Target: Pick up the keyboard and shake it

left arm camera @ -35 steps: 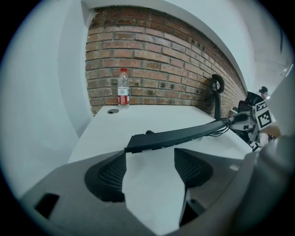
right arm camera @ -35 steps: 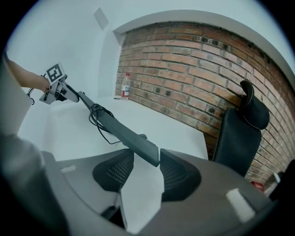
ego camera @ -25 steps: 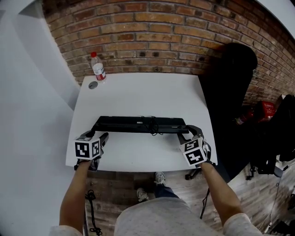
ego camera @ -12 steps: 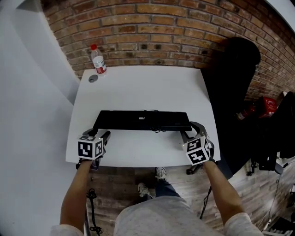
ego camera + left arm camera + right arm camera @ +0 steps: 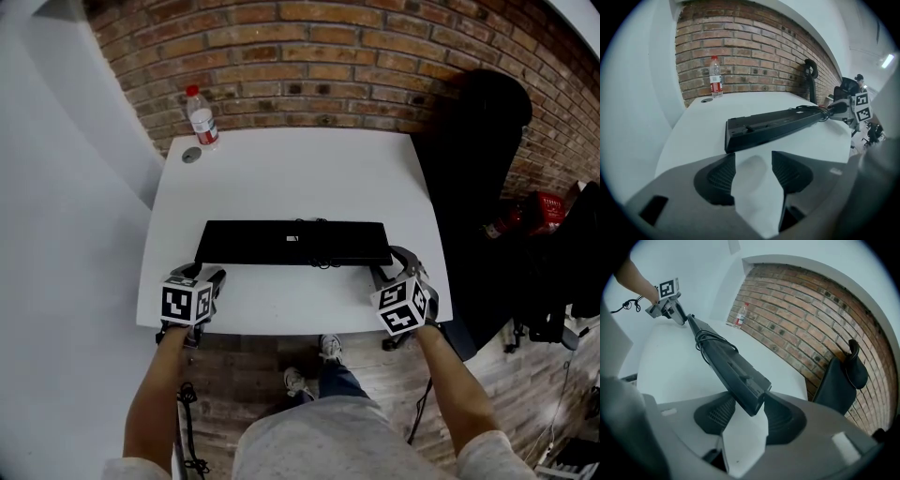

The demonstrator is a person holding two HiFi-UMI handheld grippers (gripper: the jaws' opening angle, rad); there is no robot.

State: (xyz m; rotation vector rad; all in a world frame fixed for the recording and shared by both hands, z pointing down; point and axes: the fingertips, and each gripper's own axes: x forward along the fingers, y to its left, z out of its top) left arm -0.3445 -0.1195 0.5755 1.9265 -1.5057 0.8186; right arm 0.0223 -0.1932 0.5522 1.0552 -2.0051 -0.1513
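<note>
In the head view, the long black keyboard (image 5: 293, 244) is lying lengthwise across the middle of the white tabletop (image 5: 281, 178), with a coiled black cable (image 5: 319, 257) sitting against it. The left gripper (image 5: 214, 278) is hovering just short of its left end and the right gripper (image 5: 386, 266) is reaching around its right end. One gripper at each end is probably meant to let so long a body lift level. A clear plastic bottle with a red cap (image 5: 202, 119) is standing well apart at the far left corner, out of the way of any shaking.

In the left gripper view, the jaws are standing apart with only bare tabletop between them. The keyboard's near end is lying just ahead, untouched, so this gripper is released and empty.

In the right gripper view, the keyboard's other end is sitting between the jaws, and both pads appear to be pressing on its faces, so this gripper is clenched on it. With one end held alone, a lift would likely twist the keyboard, so the left side needs to close in first.
</note>
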